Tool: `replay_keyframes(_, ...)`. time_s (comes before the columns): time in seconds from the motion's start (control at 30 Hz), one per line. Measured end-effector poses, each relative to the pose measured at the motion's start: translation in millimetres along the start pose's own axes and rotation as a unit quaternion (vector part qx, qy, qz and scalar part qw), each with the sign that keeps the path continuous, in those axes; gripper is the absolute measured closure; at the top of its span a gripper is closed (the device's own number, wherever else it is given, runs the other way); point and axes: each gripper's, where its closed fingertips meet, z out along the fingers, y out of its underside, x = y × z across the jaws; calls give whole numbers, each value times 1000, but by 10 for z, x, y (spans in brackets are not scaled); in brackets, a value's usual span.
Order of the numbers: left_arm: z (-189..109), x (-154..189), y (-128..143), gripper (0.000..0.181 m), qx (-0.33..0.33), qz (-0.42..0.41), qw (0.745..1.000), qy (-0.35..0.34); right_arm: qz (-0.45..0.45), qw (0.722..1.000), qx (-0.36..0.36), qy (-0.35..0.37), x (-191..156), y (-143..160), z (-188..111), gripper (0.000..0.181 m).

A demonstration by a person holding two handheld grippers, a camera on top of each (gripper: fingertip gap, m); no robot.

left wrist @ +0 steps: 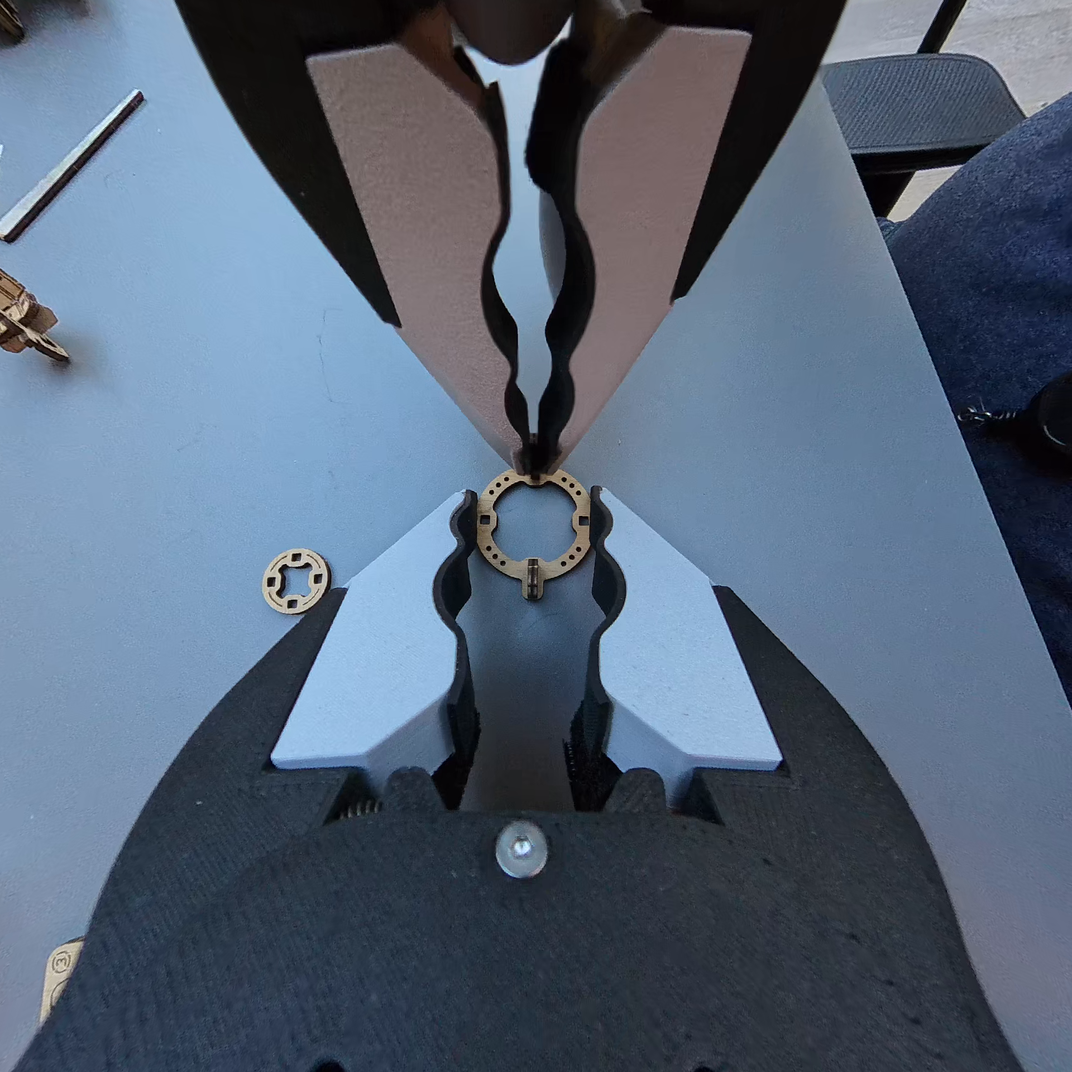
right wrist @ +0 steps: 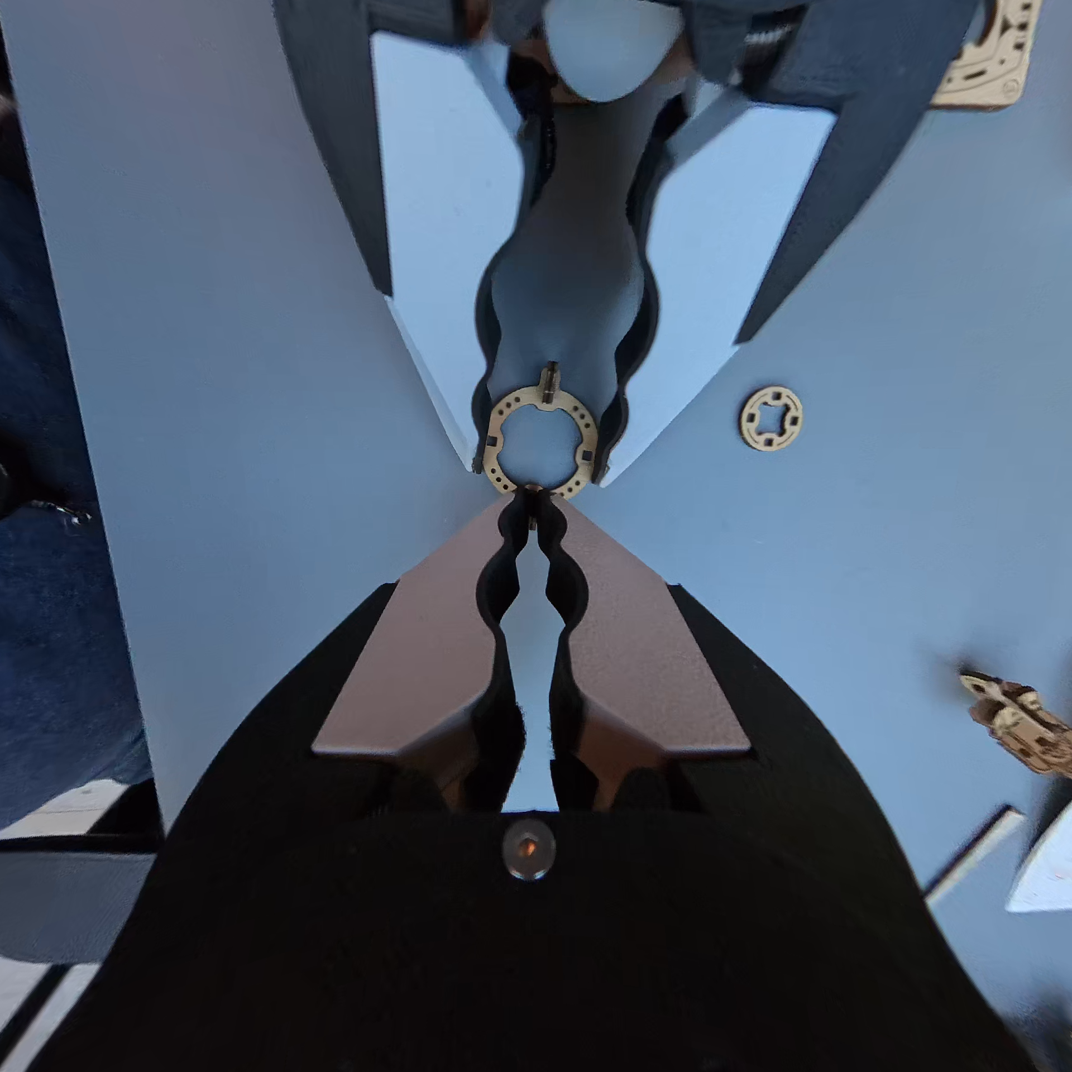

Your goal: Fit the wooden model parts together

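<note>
A thin wooden ring (left wrist: 499,565) with small holes is pinched by its sides between my left gripper's (left wrist: 532,510) pale fingers, just above the grey table (left wrist: 174,435). One small wooden peg (left wrist: 531,580) stands in the ring's slot nearest the left gripper. My right gripper (right wrist: 532,502), with brownish fingers, is shut on another small wooden peg (right wrist: 532,510), mostly hidden by the pads. Its tips touch the ring (right wrist: 510,406) at the opposite edge. In the left wrist view the right gripper (left wrist: 536,458) comes in from the top. In the right wrist view the left gripper (right wrist: 539,470) does.
A small slotted wooden disc (left wrist: 296,581) lies flat left of the left gripper. A part-built wooden assembly (left wrist: 29,325) and a wooden strip (left wrist: 69,165) lie farther left. A wooden parts sheet (right wrist: 980,58) is behind the left gripper. A person's denim leg (left wrist: 998,290) and a black chair (left wrist: 916,110) are at the table edge. Less than 4 cm separates the two grippers' tips.
</note>
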Motion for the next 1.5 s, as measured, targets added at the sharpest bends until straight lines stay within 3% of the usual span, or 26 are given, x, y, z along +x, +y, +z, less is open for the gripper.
replay_keyframes(0.33, -1, 0, -1, 143, -1, 4, 1000, -5, -7, 1000, -13, -8, 7, 2, -10, 178)
replay_keyframes(0.4, -2, -2, -1, 143, 2, 4, 1000, -4, 8, 1000, 1, -4, 19, -11, -68, 165)
replay_keyframes(0.6, 1, -4, -3, 143, 2, 3, 1000, -4, 55, 994, 93, -25, 31, -91, -213, 168)
replay_keyframes(0.67, 2, -5, -3, 143, 2, 2, 1000, -4, 42, 996, 82, -2, 70, -65, -180, 167)
replay_keyframes(0.77, 3, -5, -4, 143, 2, 2, 1000, -5, 47, 996, 64, -29, -13, -42, -88, 167)
replay_keyframes(0.97, 3, -6, -4, 143, 1, 2, 1000, -5, 48, 997, 48, -22, 11, -18, -27, 180)
replay_keyframes(1.5, 17, -5, -12, 144, 4, -2, 1000, -3, -2, 999, 31, 15, -1, 3, -14, 180)
